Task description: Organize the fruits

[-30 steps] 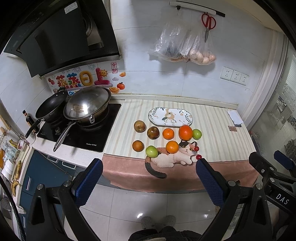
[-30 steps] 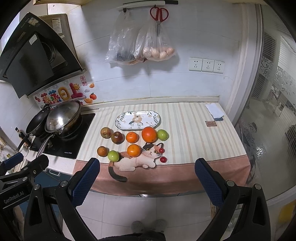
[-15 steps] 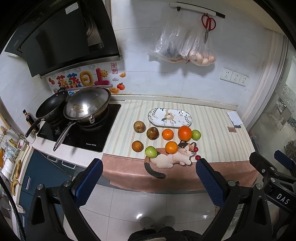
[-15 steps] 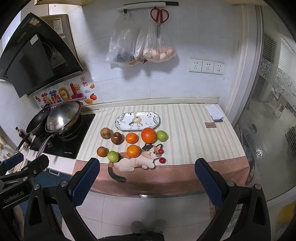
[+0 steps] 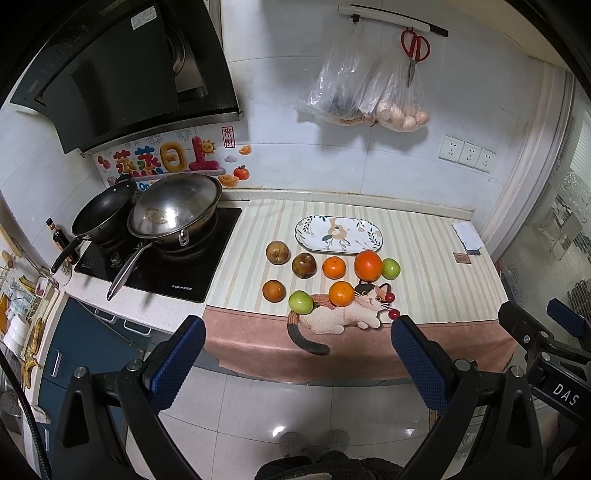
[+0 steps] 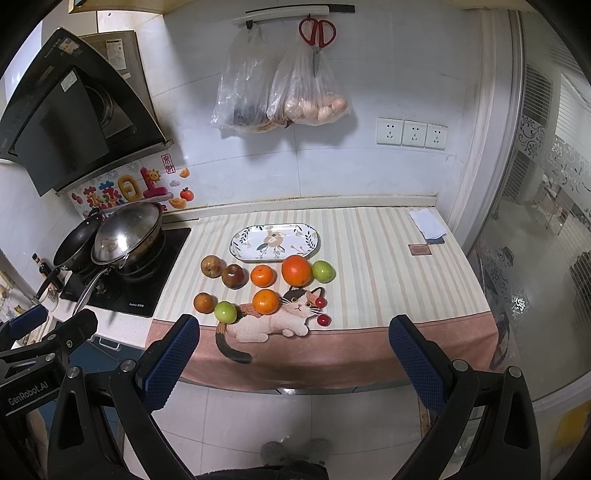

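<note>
- The left gripper [image 5: 295, 354] is held out over the floor in front of the counter, its blue-padded fingers [image 5: 177, 360] spread wide with nothing between them; the right gripper [image 6: 293, 354] hangs the same way, jaws wide and empty; each gripper shows at the edge of the other's view
- At the counter's front edge lies a cat-shaped mat [image 6: 273, 319], its tail hanging over the pink cloth border [image 5: 258, 332]; two small red cherries [image 6: 322, 312] sit by the cat's face
- On the mat's back edge rest a green apple [image 6: 225, 312] and a small orange [image 6: 265, 301]; a darker orange fruit [image 6: 203, 302] sits just left of the green apple
- Behind them runs a row of fruit on the striped cloth [image 6: 376, 266]: two brownish apples [image 5: 290, 258], a mandarin [image 5: 334, 267], a large orange [image 5: 368, 264] and a second green apple [image 5: 390, 268] touching the large orange's right side
- Just beyond the row lies an oval patterned plate [image 5: 338, 234], bare of fruit
- To the left, two pans [image 5: 147, 218] stand on a black cooktop [image 5: 162, 273]
- On the far wall hang plastic bags [image 6: 280, 96] and red scissors [image 6: 317, 33]; sockets [image 6: 412, 133] sit to their right
</note>
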Tool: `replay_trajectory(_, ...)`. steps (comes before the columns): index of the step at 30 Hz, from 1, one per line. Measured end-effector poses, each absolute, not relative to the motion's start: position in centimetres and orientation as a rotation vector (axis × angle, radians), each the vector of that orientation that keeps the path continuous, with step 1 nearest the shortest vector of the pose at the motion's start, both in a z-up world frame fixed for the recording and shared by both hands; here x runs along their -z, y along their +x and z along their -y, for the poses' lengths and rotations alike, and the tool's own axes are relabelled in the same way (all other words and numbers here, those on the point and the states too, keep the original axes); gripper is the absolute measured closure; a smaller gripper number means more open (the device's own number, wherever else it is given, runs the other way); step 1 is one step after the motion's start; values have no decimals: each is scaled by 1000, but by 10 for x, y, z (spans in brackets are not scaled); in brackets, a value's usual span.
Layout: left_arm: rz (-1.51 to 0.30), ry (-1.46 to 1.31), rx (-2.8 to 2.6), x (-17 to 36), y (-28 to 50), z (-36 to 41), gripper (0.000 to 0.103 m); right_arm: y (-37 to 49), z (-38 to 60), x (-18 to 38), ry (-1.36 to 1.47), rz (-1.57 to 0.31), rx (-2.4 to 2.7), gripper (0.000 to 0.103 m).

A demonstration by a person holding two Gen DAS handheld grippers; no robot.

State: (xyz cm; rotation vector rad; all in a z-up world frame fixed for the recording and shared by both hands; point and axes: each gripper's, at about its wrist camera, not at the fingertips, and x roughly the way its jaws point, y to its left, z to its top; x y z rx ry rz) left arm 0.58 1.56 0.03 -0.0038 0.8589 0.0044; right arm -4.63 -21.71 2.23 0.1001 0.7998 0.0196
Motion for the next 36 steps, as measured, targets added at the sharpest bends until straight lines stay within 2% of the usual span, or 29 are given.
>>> replay_trajectory(23, -863, -15, -11, -3, -1, -16, 0, -44, 211, -25, 122, -802, -37, 0)
replay_trajectory(31, -806, 19, -89, 16, 42, -46, 0, -20, 203, -1, 176, -825, -15, 0)
replay_trajectory(36, -865, 15, -96, 48, 84, -63, 0, 13, 195, 28, 206, -857, 25, 0)
